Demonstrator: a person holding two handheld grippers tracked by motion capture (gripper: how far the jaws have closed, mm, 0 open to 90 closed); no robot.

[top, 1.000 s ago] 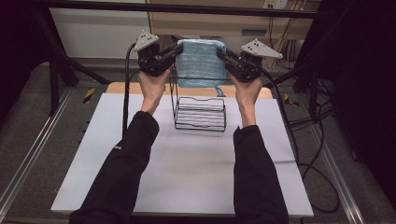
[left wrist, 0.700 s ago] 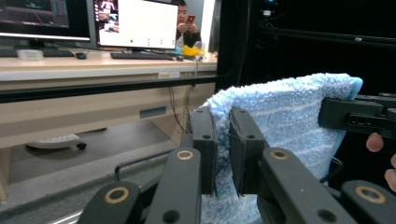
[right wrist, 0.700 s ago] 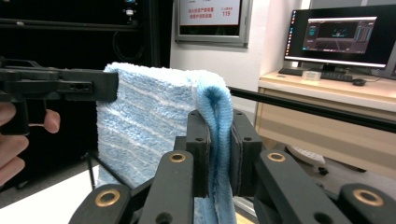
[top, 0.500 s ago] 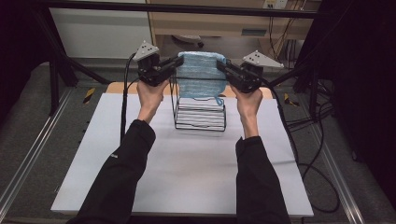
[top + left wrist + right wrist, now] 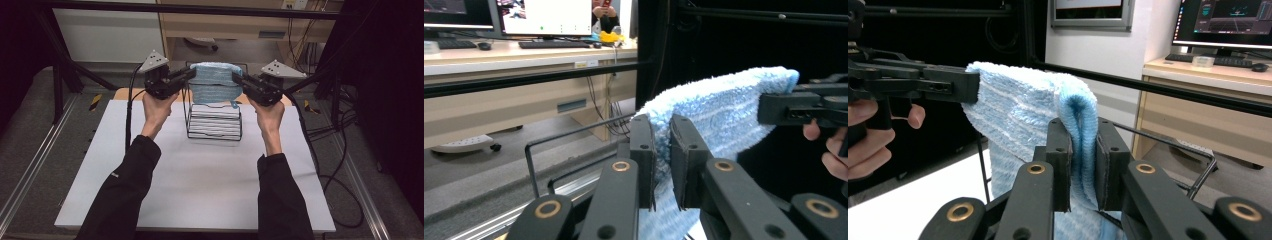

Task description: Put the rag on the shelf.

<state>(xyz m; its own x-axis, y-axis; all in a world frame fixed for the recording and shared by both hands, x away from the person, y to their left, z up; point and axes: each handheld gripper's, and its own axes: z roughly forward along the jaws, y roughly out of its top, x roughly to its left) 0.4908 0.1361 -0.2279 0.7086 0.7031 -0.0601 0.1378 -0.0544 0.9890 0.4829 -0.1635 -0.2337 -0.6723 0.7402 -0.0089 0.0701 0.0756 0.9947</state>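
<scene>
A light blue terry towel (image 5: 212, 82) hangs folded between my two grippers, just above a black wire rack (image 5: 214, 122) on the white table. My left gripper (image 5: 189, 75) is shut on the towel's left edge, and my right gripper (image 5: 236, 79) is shut on its right edge. In the left gripper view the black pads (image 5: 643, 165) pinch the folded cloth (image 5: 719, 115), with the other gripper (image 5: 804, 105) on its far end. The right gripper view has its pads (image 5: 1109, 167) clamped on the fold (image 5: 1075, 120), and the towel's lower part drops over the rack's top wire (image 5: 1168, 142).
The white table (image 5: 200, 190) has free room in front of the rack. A wooden desk (image 5: 235, 25) and cables (image 5: 325, 130) lie behind and to the right. Metal rails (image 5: 30, 170) run along the table's sides.
Both grippers have come down and toward me a little with the towel. The towel now hangs lower, right over the rack's top.
</scene>
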